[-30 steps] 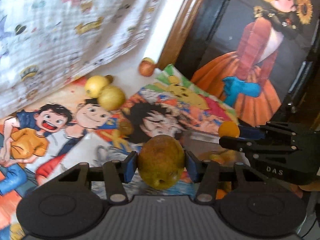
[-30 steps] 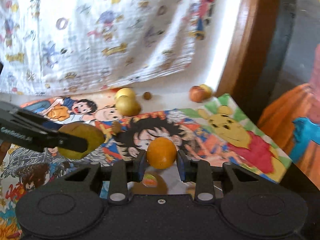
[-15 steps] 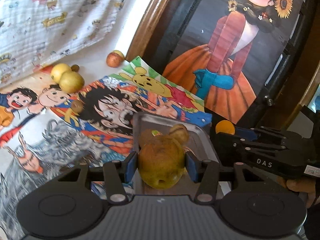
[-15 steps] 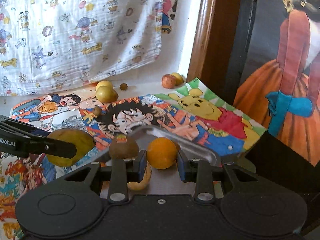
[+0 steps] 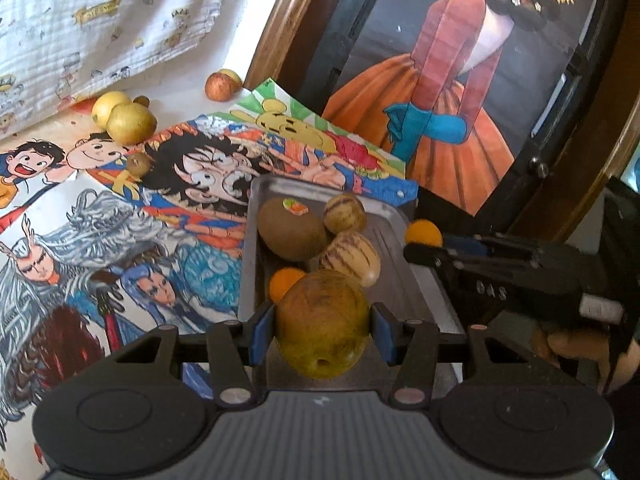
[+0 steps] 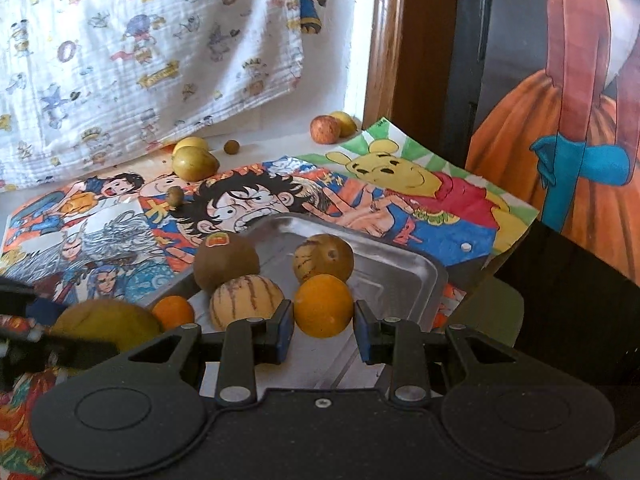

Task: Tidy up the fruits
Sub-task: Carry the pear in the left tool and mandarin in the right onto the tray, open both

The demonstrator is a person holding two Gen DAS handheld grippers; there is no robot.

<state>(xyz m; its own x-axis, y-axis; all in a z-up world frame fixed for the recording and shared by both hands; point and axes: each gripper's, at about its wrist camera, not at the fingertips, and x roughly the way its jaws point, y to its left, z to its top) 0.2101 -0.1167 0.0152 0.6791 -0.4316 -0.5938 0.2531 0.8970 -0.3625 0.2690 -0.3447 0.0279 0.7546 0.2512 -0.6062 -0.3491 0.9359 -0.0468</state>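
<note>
Pear [image 5: 322, 325] clamped between left gripper [image 5: 322, 334] jaws, hanging over near end of tray [image 5: 253, 216], long axis pointing back toward camera. Orange [image 6: 323, 305] pinched in right gripper [image 6: 323, 326] jaws, over tray's right half, beside striped melon [image 6: 246, 295]. Both directly above tray; likely only lowering and opening left. Kiwi [image 5: 291, 229] farther in; more fruit loose on tabletop [image 5: 180, 92].

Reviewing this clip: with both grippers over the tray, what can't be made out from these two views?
- Left wrist view: the tray near edge is hidden behind the left gripper and its yellow-green fruit.
- Left wrist view: the orange in the right gripper is mostly covered by its finger.
- Right wrist view: the left gripper is blurred and cut off by the frame edge.
- Right wrist view: the sticker on the brown fruit is too small to read.
</note>
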